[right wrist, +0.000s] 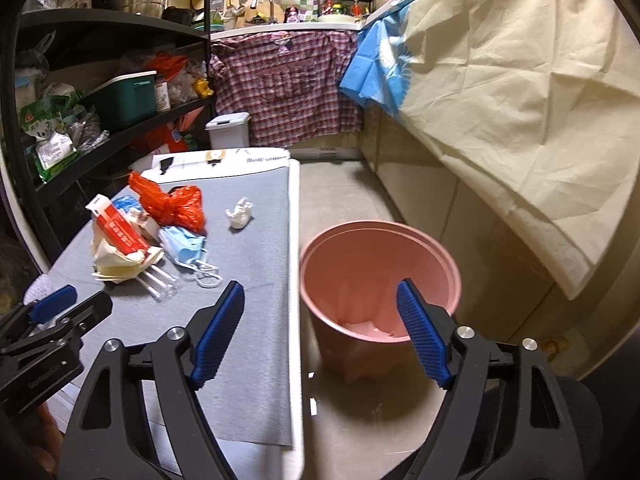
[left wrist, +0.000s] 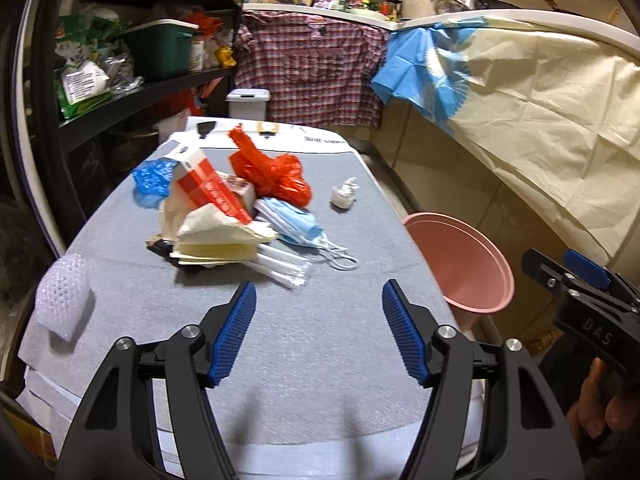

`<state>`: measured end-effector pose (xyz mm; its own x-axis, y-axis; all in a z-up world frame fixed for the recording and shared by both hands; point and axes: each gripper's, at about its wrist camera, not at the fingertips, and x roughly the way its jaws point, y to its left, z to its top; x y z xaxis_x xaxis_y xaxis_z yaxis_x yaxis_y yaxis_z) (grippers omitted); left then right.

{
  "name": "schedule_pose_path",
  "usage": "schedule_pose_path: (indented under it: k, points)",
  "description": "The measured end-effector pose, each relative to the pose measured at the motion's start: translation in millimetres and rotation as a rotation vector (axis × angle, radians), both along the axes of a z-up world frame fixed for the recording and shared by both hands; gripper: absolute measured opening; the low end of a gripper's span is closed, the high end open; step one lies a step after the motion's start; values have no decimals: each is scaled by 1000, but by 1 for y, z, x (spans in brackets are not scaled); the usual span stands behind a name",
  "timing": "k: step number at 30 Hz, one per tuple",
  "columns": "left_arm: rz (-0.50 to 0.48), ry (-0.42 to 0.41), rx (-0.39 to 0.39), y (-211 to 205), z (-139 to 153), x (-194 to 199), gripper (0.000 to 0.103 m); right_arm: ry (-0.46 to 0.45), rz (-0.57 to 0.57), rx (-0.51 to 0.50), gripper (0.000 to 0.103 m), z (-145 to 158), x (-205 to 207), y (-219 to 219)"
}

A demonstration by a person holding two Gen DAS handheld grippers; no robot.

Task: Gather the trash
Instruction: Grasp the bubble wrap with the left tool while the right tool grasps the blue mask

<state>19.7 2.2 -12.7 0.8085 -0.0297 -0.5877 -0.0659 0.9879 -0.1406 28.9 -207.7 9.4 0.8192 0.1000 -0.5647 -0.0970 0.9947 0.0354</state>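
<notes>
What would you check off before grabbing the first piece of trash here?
1. Left gripper free, nothing between its fingers: ok.
2. Right gripper free: ok.
3. Trash pile on the grey table in plain view: ok.
4. Pink bin upright beside the table, mouth open: ok.
5. Crumpled tissue lying apart from the pile, easy to single out: ok.
6. How full the bin is: cannot tell.

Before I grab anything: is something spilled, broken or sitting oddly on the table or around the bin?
Nothing spilled or broken. The trash pile sits loose on the grey mat; a crumpled tissue lies apart, right of the pile, and bubble wrap sits at the left edge. The pink bin stands upright on the floor.
</notes>
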Motion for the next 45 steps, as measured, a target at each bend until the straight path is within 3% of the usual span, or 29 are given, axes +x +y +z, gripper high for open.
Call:
schedule_pose_path:
  k: [6,9,14,18,25,30,38,41,45]
  points:
    - [81,13,-4,24,-5,12,54,58,98,41,45,0,27,28]
    - [114,16,-14,37,-6,18,50,68,149,68,41,1,42,46]
    - [214,15,19,63,-10,24,49,76,232,84,40,-1,72,87]
    - [362,-10,109,90,-7,15,49,94,269,90,41,-8,95,112]
    - [556,22,180,140,-12,-3,49,154,327,75,46,-39,131,151]
    - [603,122,180,166,-28,-3,50,199,342,59,51,-59,143,169]
    - [591,235,155,177,-52,7,50,232,326,-23,52,-80,151,182]
    - [584,256,139,178,-57,10,50,233,331,-29,37,-81,151,181]
    - [573,261,124,177,-58,11,32,222,353,-29,14,-77,147,176]
